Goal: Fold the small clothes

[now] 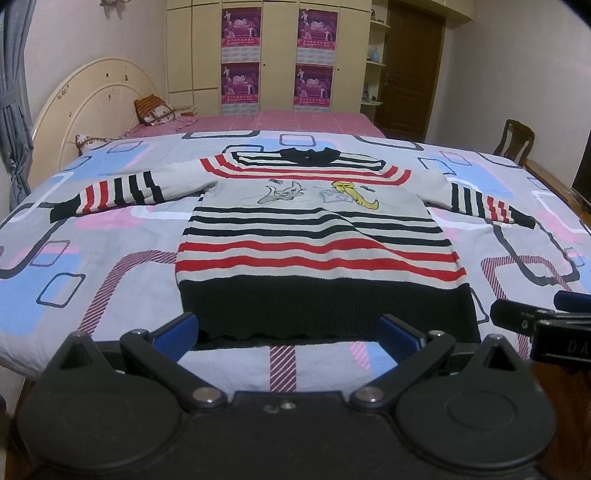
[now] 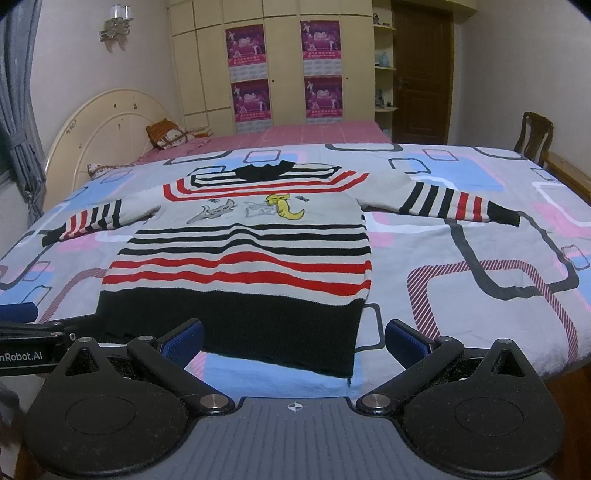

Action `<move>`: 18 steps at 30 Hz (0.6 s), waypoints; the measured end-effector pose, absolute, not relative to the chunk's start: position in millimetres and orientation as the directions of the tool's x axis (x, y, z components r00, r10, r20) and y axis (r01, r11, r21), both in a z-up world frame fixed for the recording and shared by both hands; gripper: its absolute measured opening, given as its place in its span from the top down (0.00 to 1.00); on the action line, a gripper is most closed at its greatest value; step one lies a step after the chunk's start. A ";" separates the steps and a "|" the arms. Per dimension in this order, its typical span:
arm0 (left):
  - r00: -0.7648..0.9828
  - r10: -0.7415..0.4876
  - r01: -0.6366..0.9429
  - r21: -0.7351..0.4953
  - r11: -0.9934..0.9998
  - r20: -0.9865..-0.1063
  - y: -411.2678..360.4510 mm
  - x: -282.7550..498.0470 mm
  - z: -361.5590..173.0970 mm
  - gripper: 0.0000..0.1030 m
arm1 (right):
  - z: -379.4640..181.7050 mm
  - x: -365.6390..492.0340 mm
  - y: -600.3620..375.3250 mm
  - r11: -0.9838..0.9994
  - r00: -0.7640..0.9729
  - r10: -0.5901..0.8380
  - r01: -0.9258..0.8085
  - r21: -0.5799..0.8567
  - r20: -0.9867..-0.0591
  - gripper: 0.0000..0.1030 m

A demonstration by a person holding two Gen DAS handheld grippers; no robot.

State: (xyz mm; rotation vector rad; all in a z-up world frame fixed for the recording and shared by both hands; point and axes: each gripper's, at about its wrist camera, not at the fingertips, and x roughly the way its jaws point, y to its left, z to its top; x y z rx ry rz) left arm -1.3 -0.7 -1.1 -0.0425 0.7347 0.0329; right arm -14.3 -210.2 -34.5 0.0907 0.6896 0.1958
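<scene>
**Left wrist view: sweater flat on the quilt**

Left wrist view shows the striped sweater [image 1: 317, 236] spread flat, sleeves out, its black hem at the quilt's [image 1: 92, 258] near edge. Left gripper [image 1: 288, 330] and right gripper [image 2: 293, 338] hover spread wide before the hem, holding nothing.

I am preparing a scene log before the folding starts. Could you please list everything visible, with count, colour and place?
sweater: 1, grey with red and black stripes, spread flat on the quilt, sleeves out
quilt: 1, grey with blue and pink shapes, covering the near bed
pink sheet: 1, behind the quilt
pillow: 1, orange patterned, by the headboard
headboard: 1, cream, left
wardrobe: 1, cream, back wall
posters: 4, purple, on the wardrobe
door: 1, brown, back right
chair: 1, wooden, right
curtain: 1, grey, far left
wall lamp: 1, upper left
left gripper: open, near the hem
right gripper: open, near the hem
</scene>
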 end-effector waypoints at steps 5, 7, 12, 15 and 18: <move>0.739 0.019 -0.050 -0.027 0.998 -0.673 -0.6 -0.8 -0.8 0.00 | -34.1 -13.3 -209.9 0.977 0.753 0.210 -0.150 0.149 -0.623 0.00; 0.739 0.019 -0.050 -0.027 0.998 -0.673 -0.6 -0.9 -0.5 0.00 | -34.2 -13.4 -209.5 0.978 0.753 0.210 -0.150 0.148 -0.623 0.00; 0.740 0.020 -0.051 -0.026 0.998 -0.672 -0.1 -0.9 -0.7 0.00 | -34.0 -13.1 -209.6 0.978 0.753 0.210 -0.150 0.148 -0.624 0.00; 0.740 0.019 -0.051 -0.028 0.998 -0.673 0.0 -0.9 -0.7 0.00 | -33.0 -12.9 -209.1 0.978 0.754 0.207 -0.149 0.145 -0.624 0.00; 0.740 0.022 -0.054 -0.027 0.998 -0.672 0.7 -1.4 -0.6 0.00 | -32.6 -12.5 -209.2 0.978 0.753 0.208 -0.150 0.146 -0.624 0.00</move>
